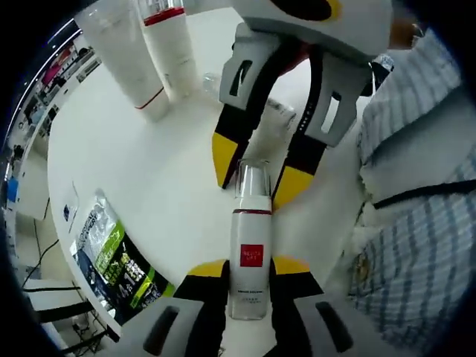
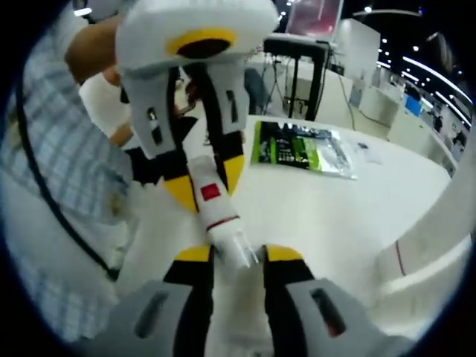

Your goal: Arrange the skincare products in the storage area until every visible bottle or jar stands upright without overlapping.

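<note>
Bottle: a white bottle (image 1: pixel 250 256) with a red label and clear cap, lifted over the white worktop (image 1: pixel 149 171).
My left gripper (image 1: pixel 248 266): fingers closed on the bottle's body.
My right gripper (image 2: pixel 236 254): fingers hold the cap end of the same bottle (image 2: pixel 216 208).
Behind: two tall white containers (image 1: pixel 145 52) stand upright.
Worktop edge: a green and black packet (image 2: pixel 301 149) lies flat.

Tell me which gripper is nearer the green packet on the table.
Left, going by its view. The left gripper holds the bottle beside the green packet; the right gripper sits at the bottle's cap end, farther from it.
</note>
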### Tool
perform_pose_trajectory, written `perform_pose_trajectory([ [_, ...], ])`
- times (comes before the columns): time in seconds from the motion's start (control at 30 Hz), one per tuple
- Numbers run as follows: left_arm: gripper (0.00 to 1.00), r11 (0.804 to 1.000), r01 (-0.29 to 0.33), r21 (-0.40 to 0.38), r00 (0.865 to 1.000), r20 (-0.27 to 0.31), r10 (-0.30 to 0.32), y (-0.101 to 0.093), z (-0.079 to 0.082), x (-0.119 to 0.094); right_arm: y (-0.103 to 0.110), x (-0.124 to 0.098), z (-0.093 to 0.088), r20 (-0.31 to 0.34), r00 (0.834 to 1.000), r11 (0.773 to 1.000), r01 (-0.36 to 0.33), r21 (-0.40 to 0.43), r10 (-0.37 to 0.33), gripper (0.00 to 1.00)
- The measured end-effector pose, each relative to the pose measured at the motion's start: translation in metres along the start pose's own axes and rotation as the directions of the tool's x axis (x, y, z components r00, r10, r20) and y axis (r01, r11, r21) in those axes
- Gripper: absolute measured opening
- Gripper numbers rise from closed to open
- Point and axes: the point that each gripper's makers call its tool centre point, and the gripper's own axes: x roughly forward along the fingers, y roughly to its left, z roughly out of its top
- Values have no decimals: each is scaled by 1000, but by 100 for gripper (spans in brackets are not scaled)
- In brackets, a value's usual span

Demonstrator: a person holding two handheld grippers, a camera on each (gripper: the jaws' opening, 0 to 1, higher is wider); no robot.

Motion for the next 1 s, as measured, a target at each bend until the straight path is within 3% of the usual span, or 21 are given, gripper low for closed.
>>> perform_pose_trajectory([
  [0.2,21,1000,-3,2,1000,13,3,-1,-3,-1,1,0,1,8,1000,1000,7,8,-7,23],
  [0.47,21,999,-1,32,989,146,-4,-2,1,0,5,-8,-1,-46,999,1000,-3,-11,3,21],
  [0.6,22,999,-6,32,984,180,0,-5,3,0,7,-17,3,-60,998,999,-34,8,34,20],
  [0.67,22,1000,-9,30,980,198,3,-5,4,1,10,-24,9,-58,997,998,-49,-27,47,20],
  [0.83,23,999,-11,32,958,287,1,-4,5,1,13,-33,24,-48,997,996,-70,-60,67,19],
  [1.0,24,1000,-10,20,920,392,1,-3,4,0,17,-41,52,24,994,994,-109,-16,109,18],
])
